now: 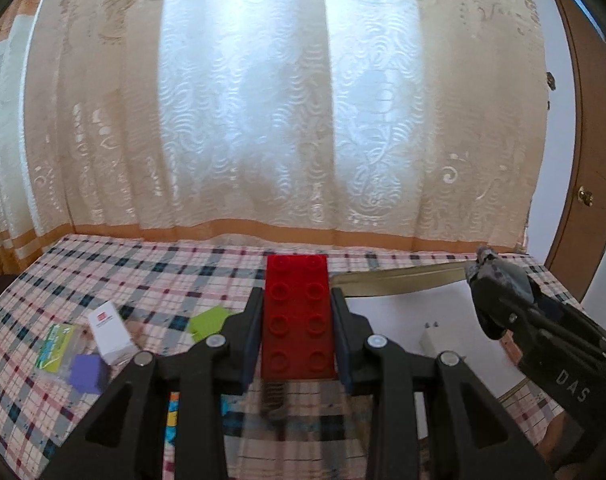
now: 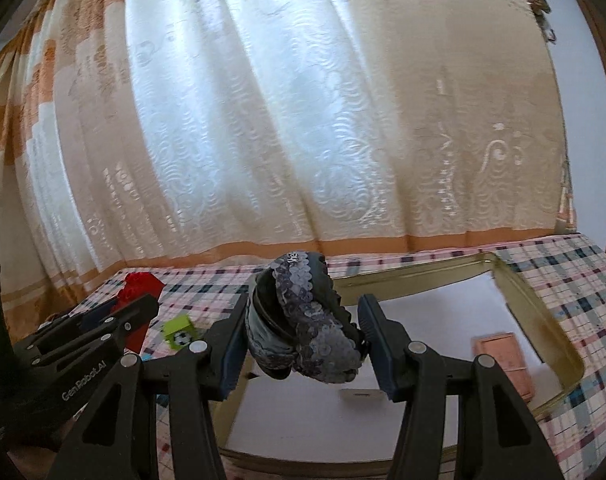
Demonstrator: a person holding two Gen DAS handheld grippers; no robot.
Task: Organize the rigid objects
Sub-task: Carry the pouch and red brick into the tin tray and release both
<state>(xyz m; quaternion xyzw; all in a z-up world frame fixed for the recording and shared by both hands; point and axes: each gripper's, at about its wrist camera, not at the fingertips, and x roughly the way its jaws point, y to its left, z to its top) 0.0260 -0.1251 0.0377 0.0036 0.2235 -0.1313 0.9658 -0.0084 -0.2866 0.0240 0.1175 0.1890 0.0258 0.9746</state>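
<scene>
My left gripper (image 1: 297, 320) is shut on a red studded building brick (image 1: 297, 316), held above the checked tablecloth; the brick also shows in the right wrist view (image 2: 137, 292). My right gripper (image 2: 303, 332) is shut on a grey sequined fabric object (image 2: 303, 320), held over the gold-rimmed tin tray (image 2: 539, 312). In the left wrist view the right gripper (image 1: 491, 276) sits at the right with the grey object (image 1: 499, 276) above the tray (image 1: 403, 276). A white plug adapter (image 1: 433, 338) and a pink box (image 2: 501, 360) lie in the tray.
On the cloth to the left lie a white box (image 1: 111, 332), a purple cube (image 1: 87, 372), a green packet (image 1: 55, 346) and a green block (image 1: 209, 320), also in the right wrist view (image 2: 179, 332). A curtain hangs behind the table. A wooden door (image 1: 591, 160) stands at right.
</scene>
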